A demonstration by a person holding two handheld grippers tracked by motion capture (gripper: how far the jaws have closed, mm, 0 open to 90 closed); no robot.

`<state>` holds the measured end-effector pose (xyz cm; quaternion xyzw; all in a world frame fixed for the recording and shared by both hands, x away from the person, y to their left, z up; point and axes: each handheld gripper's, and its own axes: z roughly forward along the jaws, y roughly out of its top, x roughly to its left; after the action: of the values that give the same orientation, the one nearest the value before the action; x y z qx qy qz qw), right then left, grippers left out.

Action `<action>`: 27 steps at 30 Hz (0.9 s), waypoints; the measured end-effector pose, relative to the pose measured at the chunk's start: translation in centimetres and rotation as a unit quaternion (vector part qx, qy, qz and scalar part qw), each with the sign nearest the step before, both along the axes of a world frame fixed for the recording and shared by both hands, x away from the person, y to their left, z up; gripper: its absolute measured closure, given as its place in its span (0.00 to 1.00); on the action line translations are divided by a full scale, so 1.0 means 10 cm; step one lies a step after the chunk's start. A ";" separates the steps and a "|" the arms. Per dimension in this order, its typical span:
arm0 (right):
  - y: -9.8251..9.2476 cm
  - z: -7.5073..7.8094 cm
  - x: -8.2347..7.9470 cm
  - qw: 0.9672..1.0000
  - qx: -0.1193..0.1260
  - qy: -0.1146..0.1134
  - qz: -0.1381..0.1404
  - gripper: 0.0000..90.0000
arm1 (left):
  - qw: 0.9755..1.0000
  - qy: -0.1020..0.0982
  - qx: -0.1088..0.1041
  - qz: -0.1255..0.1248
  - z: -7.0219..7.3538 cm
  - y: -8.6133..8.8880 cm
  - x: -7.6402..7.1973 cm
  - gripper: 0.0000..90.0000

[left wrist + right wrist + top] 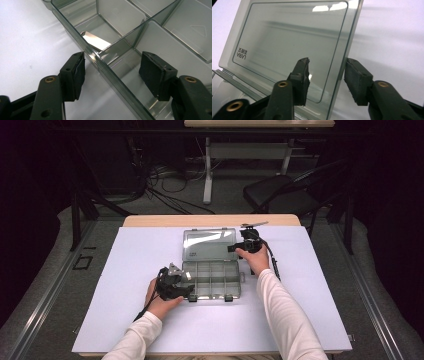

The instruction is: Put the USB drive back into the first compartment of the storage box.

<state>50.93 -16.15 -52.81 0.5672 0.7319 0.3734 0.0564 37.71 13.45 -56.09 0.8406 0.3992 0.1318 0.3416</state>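
Observation:
A clear plastic organizer box (212, 292) with several empty compartments lies on the white mat, and its lid (207, 243) is swung up at the back. My left gripper (186, 287) is at the box's front left corner. In the left gripper view its jaws (113, 75) straddle the box's side wall (110, 72), one pad outside and one inside, both clear of it. A shiny strip (96, 41) shows in the near compartment; object or reflection, I cannot tell. My right gripper (237, 247) (329, 81) straddles the lid's (287, 42) right edge, with a gap at the outer pad.
The white mat (145, 260) covers most of the wooden table, with room left and right of the box. Beyond the far edge stand a black folding chair (280, 190) and a white desk frame (207, 175), with cables (165, 182) on the floor.

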 end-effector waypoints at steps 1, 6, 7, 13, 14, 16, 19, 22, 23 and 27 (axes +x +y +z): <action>-0.01 0.01 -0.01 1.000 0.001 -0.003 0.000 0.64 | 1.000 0.000 0.000 0.000 0.00 0.00 0.00 0.42; -0.05 0.04 -0.02 1.000 0.007 -0.017 0.006 0.71 | 1.000 0.000 0.000 0.000 0.00 0.00 0.00 0.42; -0.06 0.04 -0.02 1.000 0.004 -0.018 0.009 0.72 | 1.000 -0.001 0.000 0.000 0.00 0.00 0.00 0.42; -0.09 0.06 -0.05 0.999 0.009 -0.030 0.012 0.77 | 1.000 0.000 0.000 0.000 0.00 0.00 0.00 0.42; -0.10 0.07 -0.05 0.999 0.009 -0.031 0.012 0.78 | 1.000 0.000 0.000 0.000 0.00 0.00 0.00 0.42; -0.11 0.07 -0.06 0.999 0.011 -0.036 0.013 0.80 | 1.000 -0.001 0.000 0.000 0.00 0.00 0.00 0.42; -0.13 0.09 -0.07 0.999 0.012 -0.038 0.016 0.83 | 1.000 -0.001 0.000 0.000 0.00 0.00 0.00 0.42; -0.15 0.10 -0.08 0.999 0.013 -0.046 0.020 0.87 | 1.000 0.000 0.000 0.001 0.00 0.00 0.00 0.42; -0.16 0.11 -0.09 0.999 0.014 -0.047 0.021 0.89 | 1.000 -0.001 0.000 0.000 0.00 0.00 0.00 0.42; -0.20 0.12 -0.10 0.998 0.024 -0.054 0.028 0.91 | 1.000 -0.001 0.000 0.001 0.00 0.00 0.00 0.42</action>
<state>49.93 -18.14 -51.63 0.5266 0.7343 0.4223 0.0721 37.71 13.44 -56.09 0.8401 0.3997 0.1329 0.3418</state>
